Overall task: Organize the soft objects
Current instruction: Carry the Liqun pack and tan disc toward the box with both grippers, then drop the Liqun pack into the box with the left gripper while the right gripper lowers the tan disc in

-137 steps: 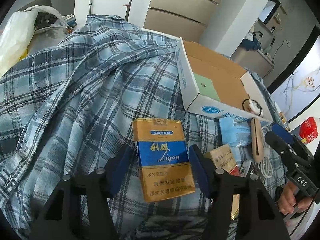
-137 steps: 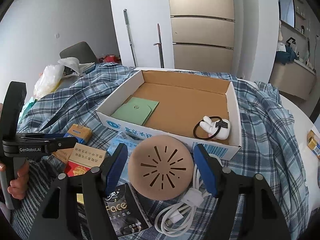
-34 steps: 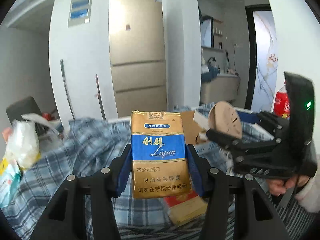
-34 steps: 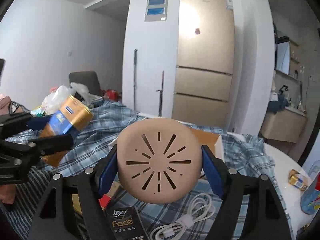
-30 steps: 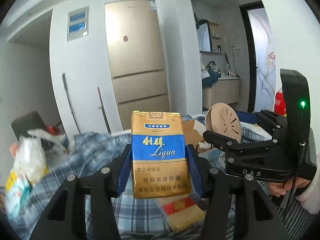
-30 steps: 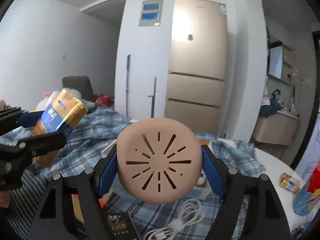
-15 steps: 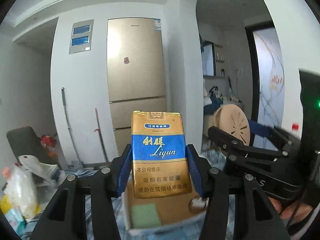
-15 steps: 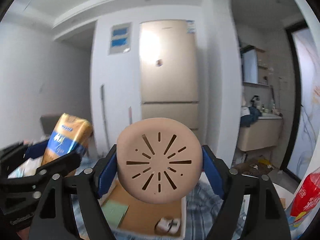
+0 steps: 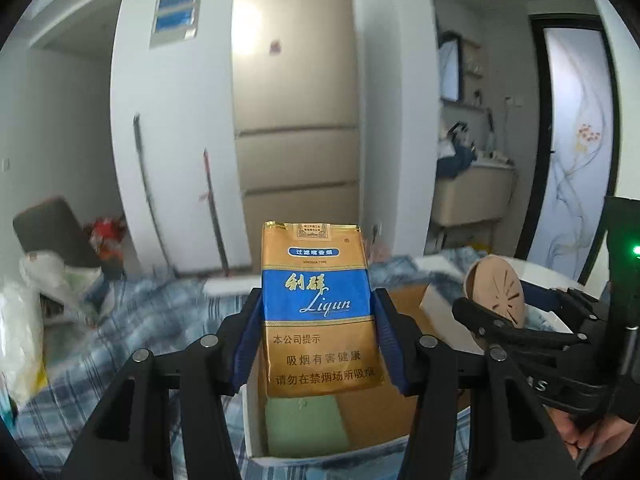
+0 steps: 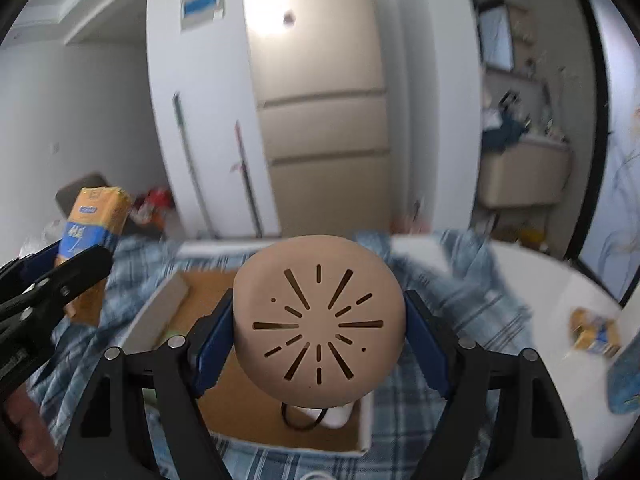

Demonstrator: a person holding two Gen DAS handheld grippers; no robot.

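My left gripper (image 9: 318, 340) is shut on a gold and blue cigarette pack (image 9: 318, 312), held upright above the near end of an open cardboard box (image 9: 256, 420). A green card (image 9: 306, 426) lies in the box below it. My right gripper (image 10: 318, 334) is shut on a round tan disc with slots (image 10: 318, 324), held over the same cardboard box (image 10: 256, 412). In the box under the disc lie a black ring and a white item (image 10: 336, 418), partly hidden. Each view shows the other gripper: the disc (image 9: 496, 296) at right, the pack (image 10: 94, 224) at left.
The box sits on a blue plaid cloth (image 10: 452, 312) over a white table (image 10: 532, 280). A small gold pack (image 10: 596, 332) lies on the table at right. Plastic bags (image 9: 24, 320) lie at the far left. A fridge (image 9: 296, 120) stands behind.
Both grippers have tipped down and moved forward over the box with their loads still held. The box interior now shows under each of them.
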